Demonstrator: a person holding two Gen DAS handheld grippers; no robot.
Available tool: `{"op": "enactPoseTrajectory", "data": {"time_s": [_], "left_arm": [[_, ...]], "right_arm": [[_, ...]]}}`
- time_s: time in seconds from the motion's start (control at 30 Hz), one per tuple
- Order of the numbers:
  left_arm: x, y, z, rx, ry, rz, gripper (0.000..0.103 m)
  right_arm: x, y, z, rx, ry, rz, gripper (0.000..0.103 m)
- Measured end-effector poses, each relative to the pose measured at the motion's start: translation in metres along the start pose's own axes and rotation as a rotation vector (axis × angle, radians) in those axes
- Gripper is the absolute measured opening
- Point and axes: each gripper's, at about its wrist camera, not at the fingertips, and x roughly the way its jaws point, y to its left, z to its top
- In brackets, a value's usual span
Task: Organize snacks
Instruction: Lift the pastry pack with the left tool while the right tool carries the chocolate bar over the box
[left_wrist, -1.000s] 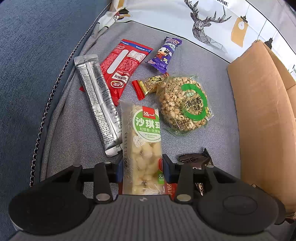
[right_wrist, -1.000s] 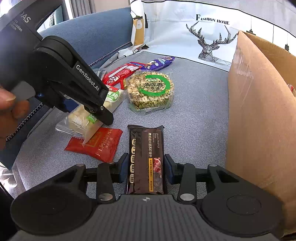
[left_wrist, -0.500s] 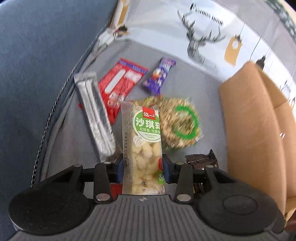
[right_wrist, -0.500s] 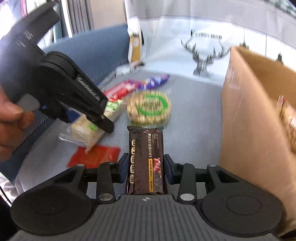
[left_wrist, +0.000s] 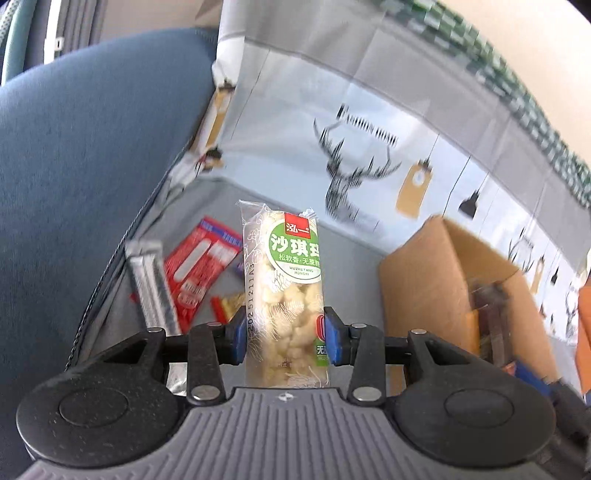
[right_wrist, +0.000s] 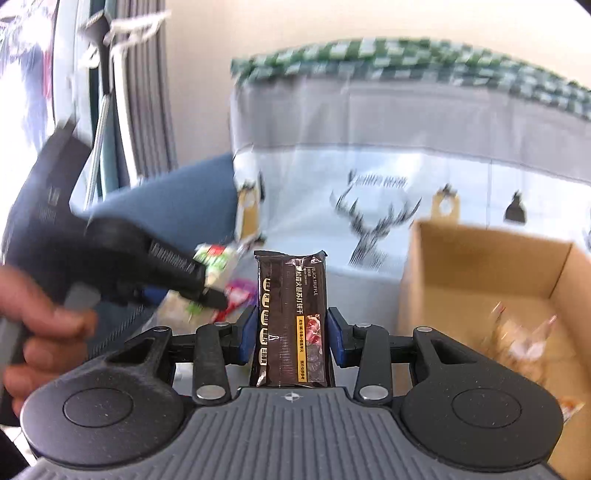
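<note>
Lifted off the grey seat since a second ago, both packets now carried up and tilted toward the box

Largest first: cardboard box (right_wrist: 484, 280) open-topped at the right, a few wrapped snacks already blurred in its bottom; nearer the right gripper (right_wrist: 291, 338) than the left gripper (left_wrist: 285, 334), so likely first to drop. Right gripper clamped on the dark cracker packet (right_wrist: 291, 317), long axis pointing away along the fingers, box just to its right and slightly farther. Left gripper clamped on the clear sachima packet (left_wrist: 282, 291), likewise lengthwise, box (left_wrist: 439, 280) to its right with the right tool blurred between. Left behind on the far-left cushion: silver packet (left_wrist: 149, 286), red packet (left_wrist: 201, 267), small red-gold candy (left_wrist: 227, 304). Near box wall the only obstacle to clear
</note>
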Motion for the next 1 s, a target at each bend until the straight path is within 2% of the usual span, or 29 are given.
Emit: {"op": "enactPoseTrajectory", "data": {"time_s": [0.2, 0.3, 0.37, 0.53, 0.73, 1.0], "left_arm": [[-0.011, -0.023, 0.004, 0.026, -0.090, -0.035, 0.044], [-0.012, -0.036, 0.003, 0.035, -0.118, -0.051, 0.044], [-0.011, -0.047, 0.001, 0.043, -0.128, -0.065, 0.044], [-0.007, -0.084, -0.005, 0.069, -0.166, -0.111, 0.044], [-0.003, -0.136, -0.023, 0.106, -0.211, -0.166, 0.044], [0.008, -0.189, -0.044, 0.200, -0.198, -0.251, 0.044]], "right_arm": [[-0.023, -0.054, 0.053, 0.044, -0.099, -0.041, 0.041], [-0.027, -0.080, 0.069, 0.043, -0.139, -0.079, 0.041], [-0.030, -0.095, 0.064, 0.060, -0.145, -0.119, 0.041], [-0.025, -0.129, 0.048, 0.168, -0.077, -0.186, 0.041], [-0.028, -0.142, 0.042, 0.123, -0.092, -0.220, 0.041], [-0.041, -0.175, 0.028, 0.133, -0.082, -0.277, 0.041]]}}
